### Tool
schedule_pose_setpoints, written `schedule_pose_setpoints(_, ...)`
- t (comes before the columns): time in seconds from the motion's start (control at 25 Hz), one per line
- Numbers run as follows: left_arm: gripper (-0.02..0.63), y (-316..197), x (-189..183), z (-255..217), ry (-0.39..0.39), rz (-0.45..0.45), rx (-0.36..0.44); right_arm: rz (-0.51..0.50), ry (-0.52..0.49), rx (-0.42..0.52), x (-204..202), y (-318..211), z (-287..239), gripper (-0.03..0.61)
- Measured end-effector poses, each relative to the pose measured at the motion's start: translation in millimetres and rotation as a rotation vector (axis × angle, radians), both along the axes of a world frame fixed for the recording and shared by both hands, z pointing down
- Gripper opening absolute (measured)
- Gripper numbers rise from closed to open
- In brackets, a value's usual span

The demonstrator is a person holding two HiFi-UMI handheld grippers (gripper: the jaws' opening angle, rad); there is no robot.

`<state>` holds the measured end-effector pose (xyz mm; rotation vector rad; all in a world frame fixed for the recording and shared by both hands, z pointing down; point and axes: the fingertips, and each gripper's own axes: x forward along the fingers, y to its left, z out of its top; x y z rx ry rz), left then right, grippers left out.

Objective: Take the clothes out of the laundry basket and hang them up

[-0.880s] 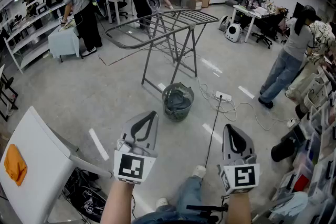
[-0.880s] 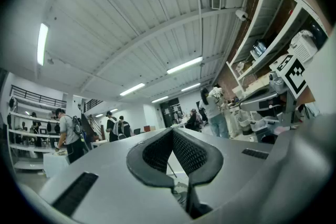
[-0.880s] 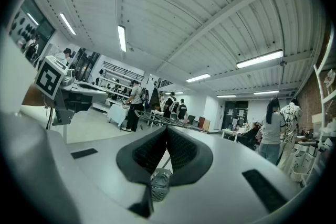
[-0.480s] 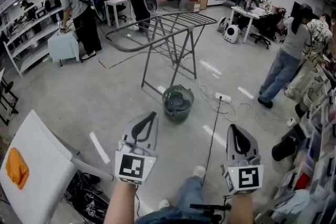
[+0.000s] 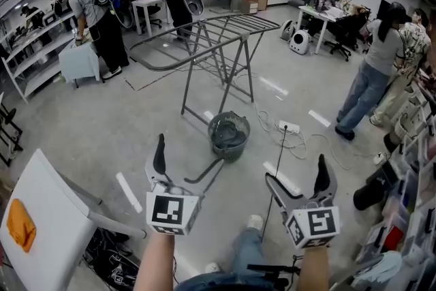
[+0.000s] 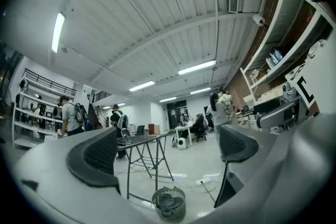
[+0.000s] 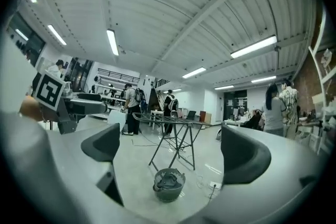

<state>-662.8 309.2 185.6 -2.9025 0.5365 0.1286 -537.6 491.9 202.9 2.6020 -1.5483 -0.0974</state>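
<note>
We hold the left gripper (image 5: 191,153) and right gripper (image 5: 296,170) spread wide, both empty. Well ahead of them, the laundry basket (image 5: 212,125) sits on the floor with the clothes (image 5: 230,135) inside, beside the bare drying rack (image 5: 204,37). Nothing is hung yet.

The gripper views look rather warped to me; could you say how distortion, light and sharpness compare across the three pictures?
Head view: mild fisheye, even light, pale glare streaks on the floor, drying rack crisp. Left gripper view: strong fisheye with black corners, strip lights bright, near jaws soft, laundry basket fairly sharp. Right gripper view: same dark rim, ceiling beams curve.
</note>
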Motion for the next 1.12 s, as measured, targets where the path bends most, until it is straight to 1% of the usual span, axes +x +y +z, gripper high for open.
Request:
schedule_pose_setpoints(0.08, 0.571, -8.4, 14.3, 0.8, -0.015, -0.012, 0.002, -0.014, -0.047, 0.041, 14.4, -6.4, -1.7, 0.574)
schedule_pose_setpoints(0.12, 0.571, -13.4, 22.4, 1.9, -0.023, -0.018, -0.001, -0.023, -0.054, 0.054, 22.1, -10.2, -2.7, 0.574)
schedule_pose_setpoints(0.24, 0.571, -28.2, 51.9, 4.2, -0.032, -0.027, -0.02, -0.019, -0.014, 0.03, 53.8, -21.2, -3.0, 0.574)
schedule_pose_setpoints(0.32, 0.57, -35.8, 80.1, 4.2, -0.031, -0.03, -0.03, -0.006, 0.011, 0.013, 86.6, -26.4, -3.0, 0.572)
schedule_pose_setpoints(0.44, 0.569, -48.8, 128.1, 7.7, -0.041, -0.04, -0.027, -0.003, 0.009, 0.009, 140.3, -36.4, 0.5, 0.572)
schedule_pose_setpoints(0.72, 0.569, -79.8, 238.8, 7.1, -0.079, -0.083, -0.029, -0.034, 0.009, -0.009, 260.8, -65.9, -0.9, 0.572)
schedule_pose_setpoints(0.88, 0.569, -96.8, 292.1, 3.9, -0.085, -0.107, -0.029, -0.052, 0.029, -0.033, 320.4, -87.0, -4.7, 0.572)
schedule_pose_setpoints(1.0, 0.569, -106.1, 321.0, 8.3, -0.1, -0.129, -0.02, -0.066, 0.054, -0.074, 351.3, -97.2, -0.2, 0.572)
schedule_pose_setpoints(1.12, 0.568, -116.7, 334.1, 14.7, -0.111, -0.177, -0.013, -0.041, 0.093, -0.08, 374.5, -98.8, 4.1, 0.571)
